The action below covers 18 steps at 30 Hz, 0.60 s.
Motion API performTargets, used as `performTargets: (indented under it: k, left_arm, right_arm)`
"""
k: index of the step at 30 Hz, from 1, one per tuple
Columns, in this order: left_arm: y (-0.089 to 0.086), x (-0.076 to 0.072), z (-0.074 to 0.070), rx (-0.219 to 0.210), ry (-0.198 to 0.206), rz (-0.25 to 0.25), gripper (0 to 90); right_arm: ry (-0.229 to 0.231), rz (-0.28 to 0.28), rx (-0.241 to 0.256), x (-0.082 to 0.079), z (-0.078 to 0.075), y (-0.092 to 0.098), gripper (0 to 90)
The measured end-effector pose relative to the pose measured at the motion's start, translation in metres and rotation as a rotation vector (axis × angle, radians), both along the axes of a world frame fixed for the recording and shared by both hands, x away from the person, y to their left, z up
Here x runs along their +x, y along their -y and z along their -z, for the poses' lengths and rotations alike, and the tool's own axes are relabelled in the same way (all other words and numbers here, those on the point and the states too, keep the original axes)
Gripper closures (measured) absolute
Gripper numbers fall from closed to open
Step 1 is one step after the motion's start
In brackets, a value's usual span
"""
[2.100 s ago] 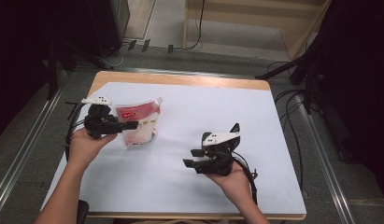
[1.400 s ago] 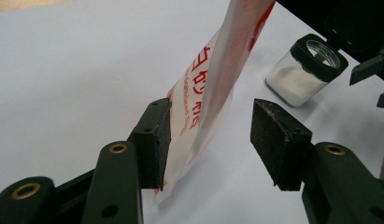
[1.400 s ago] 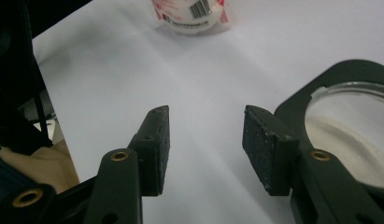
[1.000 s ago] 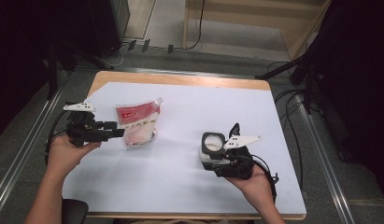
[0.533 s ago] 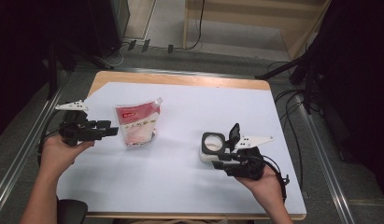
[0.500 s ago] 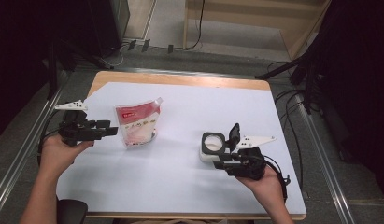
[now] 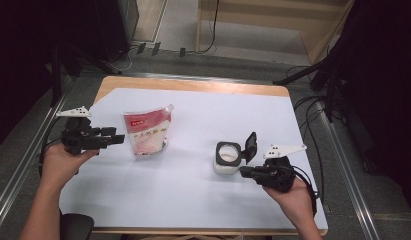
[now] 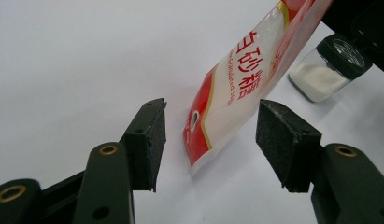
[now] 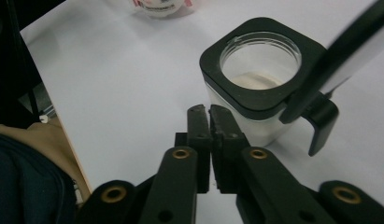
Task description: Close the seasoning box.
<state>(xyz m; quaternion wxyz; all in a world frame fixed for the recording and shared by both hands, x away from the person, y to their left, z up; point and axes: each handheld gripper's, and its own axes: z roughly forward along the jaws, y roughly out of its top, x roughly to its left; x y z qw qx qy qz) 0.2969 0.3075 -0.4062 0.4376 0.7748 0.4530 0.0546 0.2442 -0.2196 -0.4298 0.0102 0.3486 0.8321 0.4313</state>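
Observation:
A red and white sugar pouch [image 7: 146,131] stands left of the table's middle; it shows close up [image 8: 236,88] in the left gripper view. My left gripper [image 7: 117,136] is open just left of the pouch, apart from it, nothing between its pads [image 8: 147,140]. A clear square jar [image 7: 226,158] with a black rim and flipped-up black lid [image 7: 250,146] holds white powder. My right gripper [image 7: 243,172] is shut and empty, its tips [image 9: 209,114] right beside the jar [image 9: 257,79], below the lid hinge.
A white sheet [image 7: 193,200] covers the wooden table [image 7: 193,86]. Metal rails run along both sides, and cables lie on the floor at the right. A dark sleeve [image 9: 26,186] shows at the lower left of the right gripper view.
My left gripper let go of the pouch and drew back to the left. My right hand moved right and the jar now stands on the table with its lid up.

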Motion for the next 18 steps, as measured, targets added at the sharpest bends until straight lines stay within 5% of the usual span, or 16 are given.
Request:
performTargets:
  k: [18]
  left_arm:
    - [-0.004,0.005,0.008,0.026,0.028,-0.086,45.4]
  right_arm:
    - [-0.007,0.134,-0.001,0.016,0.002,0.036,89.9]
